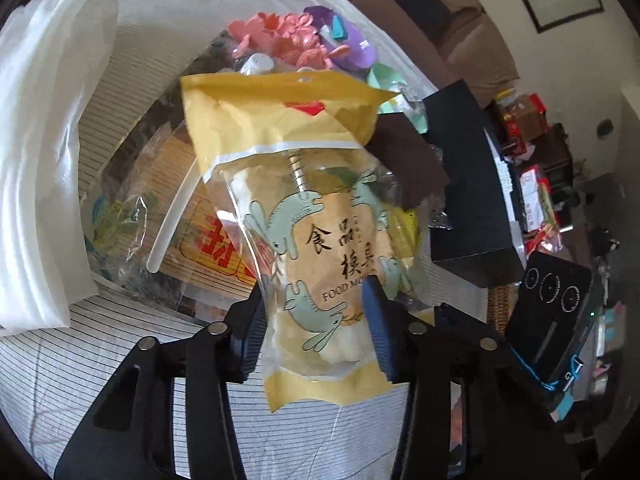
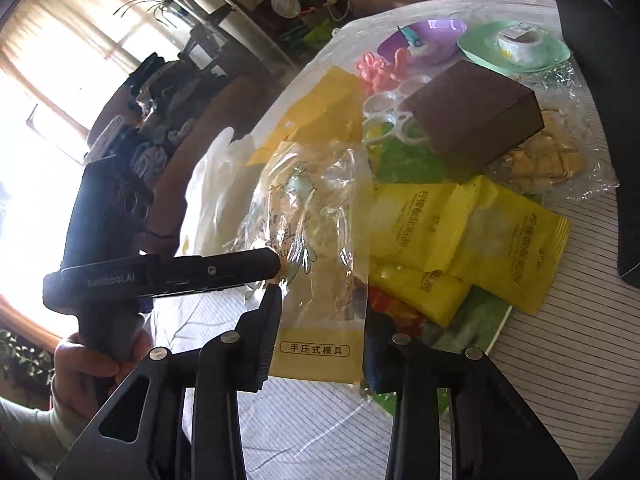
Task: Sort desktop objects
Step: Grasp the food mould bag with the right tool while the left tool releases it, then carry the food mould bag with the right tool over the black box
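A clear and yellow food mould bag (image 1: 320, 216) printed with green rabbits hangs upright between the pads of my left gripper (image 1: 316, 332), which is shut on its lower part. In the right wrist view the same bag (image 2: 316, 240) lies across the pile, and my right gripper (image 2: 320, 340) is shut on its yellow labelled end. There the left gripper (image 2: 276, 266) reaches in from the left and pinches the bag's side, with a person's hand (image 2: 84, 364) on its handle. The right gripper's black body (image 1: 548, 308) shows at the right of the left wrist view.
On the striped tablecloth (image 2: 560, 360) lie a brown box (image 2: 476, 120), yellow packets (image 2: 460, 236), pink flower moulds (image 2: 384, 68), a purple bowl (image 2: 424, 36) and a green plate (image 2: 552, 56) with a tape roll. White sheets (image 1: 40, 160), a bamboo mat pack (image 1: 192, 216) and a black box (image 1: 468, 184) surround the bag.
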A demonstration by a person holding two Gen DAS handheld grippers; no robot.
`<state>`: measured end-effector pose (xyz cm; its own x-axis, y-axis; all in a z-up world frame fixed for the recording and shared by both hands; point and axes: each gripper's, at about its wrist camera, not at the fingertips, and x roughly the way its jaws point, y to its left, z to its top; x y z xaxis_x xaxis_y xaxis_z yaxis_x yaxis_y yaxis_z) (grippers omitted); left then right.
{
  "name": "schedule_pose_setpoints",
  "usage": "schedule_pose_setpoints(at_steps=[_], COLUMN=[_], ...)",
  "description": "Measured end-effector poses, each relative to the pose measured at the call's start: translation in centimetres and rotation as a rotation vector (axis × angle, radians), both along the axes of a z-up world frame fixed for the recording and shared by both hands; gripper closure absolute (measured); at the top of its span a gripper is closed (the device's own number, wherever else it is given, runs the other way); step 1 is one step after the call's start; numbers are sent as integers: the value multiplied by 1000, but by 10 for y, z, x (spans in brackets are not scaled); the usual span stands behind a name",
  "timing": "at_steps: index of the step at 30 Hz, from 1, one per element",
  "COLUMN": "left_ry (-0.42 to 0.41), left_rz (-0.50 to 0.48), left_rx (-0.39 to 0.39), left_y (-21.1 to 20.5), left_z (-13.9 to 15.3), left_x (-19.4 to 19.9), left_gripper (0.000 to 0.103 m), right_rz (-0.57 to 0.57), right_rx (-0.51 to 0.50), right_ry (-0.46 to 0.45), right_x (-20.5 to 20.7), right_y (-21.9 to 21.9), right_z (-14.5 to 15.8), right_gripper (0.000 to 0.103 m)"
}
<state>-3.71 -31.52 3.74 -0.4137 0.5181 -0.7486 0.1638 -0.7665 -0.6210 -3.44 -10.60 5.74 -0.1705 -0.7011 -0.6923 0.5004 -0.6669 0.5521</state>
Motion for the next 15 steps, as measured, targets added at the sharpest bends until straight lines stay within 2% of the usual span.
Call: schedule_pose_setpoints(at_steps=[4, 8, 12, 15], left_ry=[59, 156, 273, 314], left_rz=[-9, -13, -46, -107], left_rx=[29, 22, -21, -5], left_y=[-2, 6, 37, 73], left_z=[30, 76, 136, 169], left_x=[2, 11, 13, -6], left_gripper=[63, 63, 63, 63], right_rz=[9, 5, -11, -58], right_rx=[-45, -70, -119, -141], right_ry=[45, 115, 197, 242], right_x=[11, 21, 32, 27], right_y=[-8, -4, 14, 43], right_z=[26, 60, 105, 137], right_gripper=[69, 69, 69, 69])
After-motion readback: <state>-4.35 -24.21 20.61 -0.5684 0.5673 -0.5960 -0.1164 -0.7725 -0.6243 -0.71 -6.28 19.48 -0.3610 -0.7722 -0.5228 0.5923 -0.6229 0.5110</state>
